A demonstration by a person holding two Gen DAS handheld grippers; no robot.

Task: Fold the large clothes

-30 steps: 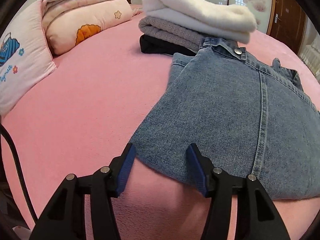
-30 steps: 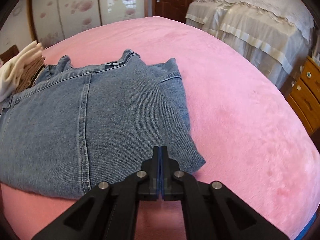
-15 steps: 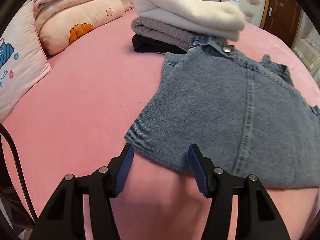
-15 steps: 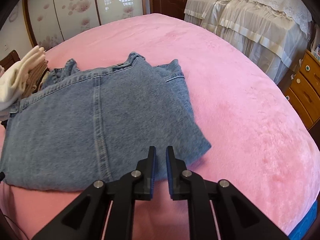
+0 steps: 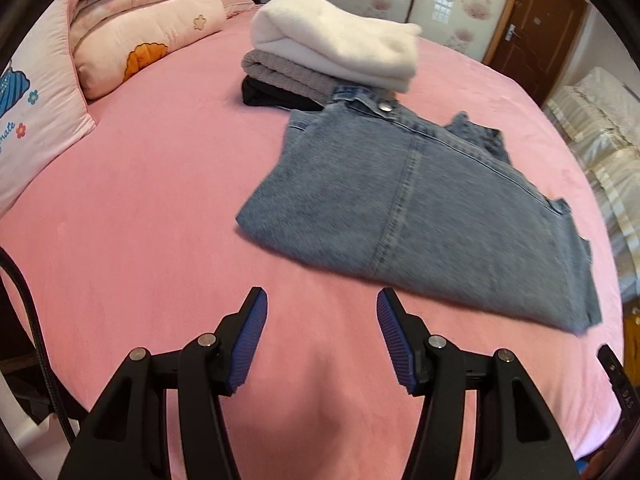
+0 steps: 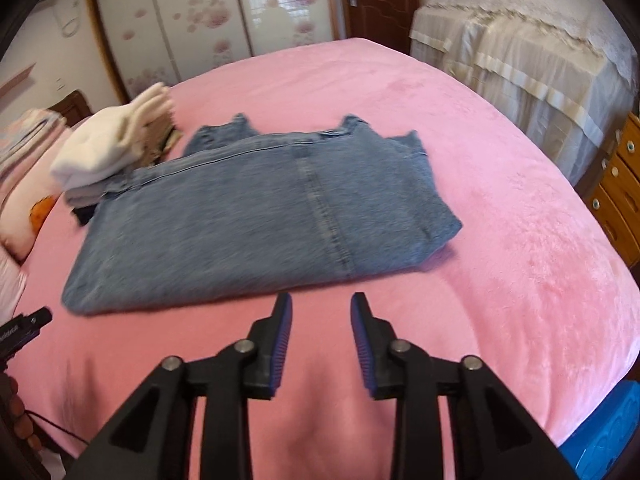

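A folded blue denim garment (image 5: 408, 200) lies flat on the pink bed (image 5: 160, 200); it also shows in the right wrist view (image 6: 260, 216). My left gripper (image 5: 320, 300) is open and empty, above the bed just short of the denim's near edge. My right gripper (image 6: 320, 308) is open and empty, just short of the denim's near edge. The tip of the other gripper shows at each view's edge.
A stack of folded clothes (image 5: 336, 52), white on grey on black, touches the denim's far end, and shows in the right wrist view (image 6: 112, 148). Pink pillows and quilts (image 5: 132, 32) lie at the far left. A covered bed (image 6: 520, 52) and wooden drawers (image 6: 620, 192) stand to the right.
My right gripper has opened and let go of the denim edge. Both grippers have pulled back from the garment, which now lies folded on the bed.
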